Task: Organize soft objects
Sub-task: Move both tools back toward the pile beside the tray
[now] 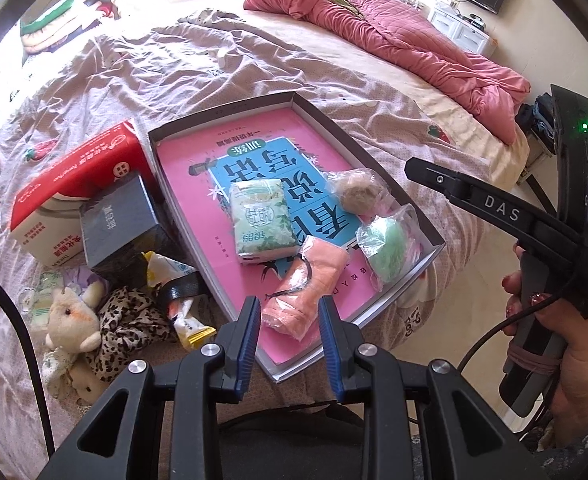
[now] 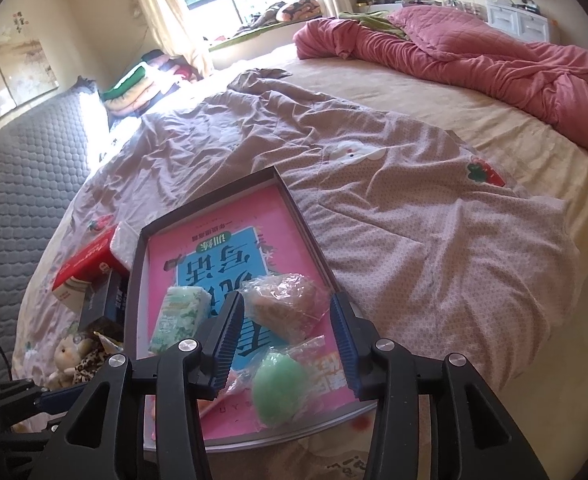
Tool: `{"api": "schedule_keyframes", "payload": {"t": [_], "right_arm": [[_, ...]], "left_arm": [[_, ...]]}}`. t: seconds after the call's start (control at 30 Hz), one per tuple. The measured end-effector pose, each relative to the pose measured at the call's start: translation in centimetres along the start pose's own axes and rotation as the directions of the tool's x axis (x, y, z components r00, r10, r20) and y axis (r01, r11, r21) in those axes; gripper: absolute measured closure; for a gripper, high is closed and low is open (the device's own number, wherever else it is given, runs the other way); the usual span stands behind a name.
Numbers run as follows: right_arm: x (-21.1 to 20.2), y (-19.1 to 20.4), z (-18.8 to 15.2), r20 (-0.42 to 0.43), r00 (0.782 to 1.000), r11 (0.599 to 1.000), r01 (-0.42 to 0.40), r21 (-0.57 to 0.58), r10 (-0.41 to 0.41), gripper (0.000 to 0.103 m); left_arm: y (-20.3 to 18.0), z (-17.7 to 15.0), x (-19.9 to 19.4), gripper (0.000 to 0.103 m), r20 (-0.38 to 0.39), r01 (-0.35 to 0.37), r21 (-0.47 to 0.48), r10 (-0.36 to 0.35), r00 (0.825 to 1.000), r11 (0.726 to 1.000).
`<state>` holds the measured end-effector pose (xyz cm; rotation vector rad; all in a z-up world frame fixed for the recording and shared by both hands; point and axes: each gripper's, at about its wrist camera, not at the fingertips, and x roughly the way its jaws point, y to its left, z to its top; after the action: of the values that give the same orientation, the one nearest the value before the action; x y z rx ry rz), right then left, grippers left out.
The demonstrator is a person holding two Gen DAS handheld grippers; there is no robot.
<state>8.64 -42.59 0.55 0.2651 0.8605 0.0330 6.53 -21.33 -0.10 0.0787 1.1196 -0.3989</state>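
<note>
My left tongs (image 1: 289, 344) hang released over the pink towel (image 1: 298, 292) in the tray (image 1: 434, 236), its long axis running away from me; right tongs (image 2: 289, 344), released, straddle the green pouch (image 2: 279, 390).

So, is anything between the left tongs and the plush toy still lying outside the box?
Nothing visible blocks it from above. The left tongs hang open over the orange towel in the box. The plush toy lies left of them, against a leopard-print cloth.

Left tongs (image 1: 289, 334) parted above peach towel roll (image 1: 300, 286), shallow box (image 1: 430, 236) on bed, plush toy (image 1: 71, 318) nearby
</note>
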Motion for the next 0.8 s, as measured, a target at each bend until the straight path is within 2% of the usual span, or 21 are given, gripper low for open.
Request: {"api": "schedule_keyframes", "payload": {"t": [0.03,0.1,0.23,0.3,0.43,0.57,0.8], "right_arm": [[-0.2,0.2,0.0,0.003,1.000,1.000,-0.003,-0.006,0.004,0.049],[-0.4,0.6,0.0,0.005,1.000,1.000,-0.009,-0.015,0.009,0.048],[-1.0,2.0,0.1,0.012,1.000,0.999,-0.018,-0.050,0.019,0.047],[-1.3,2.7,0.2,0.017,1.000,0.997,-0.022,-0.067,0.023,0.046],[-2.0,4.5,0.4,0.028,0.999,0.993,-0.038,-0.109,0.042,0.045],[-2.7,6.2,0.5,0.037,0.998,0.988,-0.052,-0.147,0.058,0.040],[-3.6,9.3,0.4,0.037,0.996,0.974,-0.069,-0.217,0.079,0.039]], "left_arm": [[0.0,-0.1,-0.1,0.070,0.002,-0.007,0.001,0.007,1.000,1.000],[0.2,-0.2,-0.5,0.064,0.011,-0.028,0.002,0.028,1.000,1.000],[0.5,-0.4,-1.3,0.062,0.025,-0.055,-0.002,0.055,0.998,0.998],[0.8,-0.6,-1.6,0.055,0.029,-0.077,-0.007,0.078,0.997,0.997],[1.5,-0.9,-2.4,0.054,0.043,-0.096,-0.018,0.097,0.994,0.995],[2.4,-1.3,-3.2,0.040,0.060,-0.115,-0.036,0.117,0.991,0.993],[4.0,-1.8,-4.7,0.038,0.087,-0.126,-0.074,0.133,0.987,0.989]]}}
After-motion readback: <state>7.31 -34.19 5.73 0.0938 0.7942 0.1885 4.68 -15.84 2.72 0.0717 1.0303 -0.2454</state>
